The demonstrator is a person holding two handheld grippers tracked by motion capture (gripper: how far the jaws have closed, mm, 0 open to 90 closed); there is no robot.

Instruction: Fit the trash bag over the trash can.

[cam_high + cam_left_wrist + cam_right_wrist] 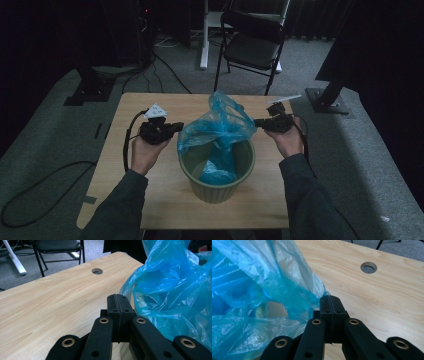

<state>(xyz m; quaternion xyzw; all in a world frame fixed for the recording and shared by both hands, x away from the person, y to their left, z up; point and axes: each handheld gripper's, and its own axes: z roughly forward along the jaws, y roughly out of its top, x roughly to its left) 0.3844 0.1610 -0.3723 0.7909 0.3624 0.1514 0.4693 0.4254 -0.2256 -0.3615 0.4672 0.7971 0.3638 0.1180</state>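
A pale green pot (216, 189) stands at the middle of the wooden table (150, 102) with a blue plastic bag (220, 125) rising out of it. My left gripper (176, 126) is at the bag's left edge and my right gripper (257, 121) at its right edge, with the film spread between them above the pot's rim. In the left gripper view the jaws (119, 298) are shut, with the bag (170, 290) right against their tips. In the right gripper view the jaws (330, 300) are shut on a corner of the bag (249, 277).
A round cable hole (97, 271) is in the tabletop, seen again as the hole (368, 267) in the right gripper view. A black folding chair (252, 45) and a white stand leg (204, 35) are beyond the table's far edge. Cables lie on the grey carpet at the left.
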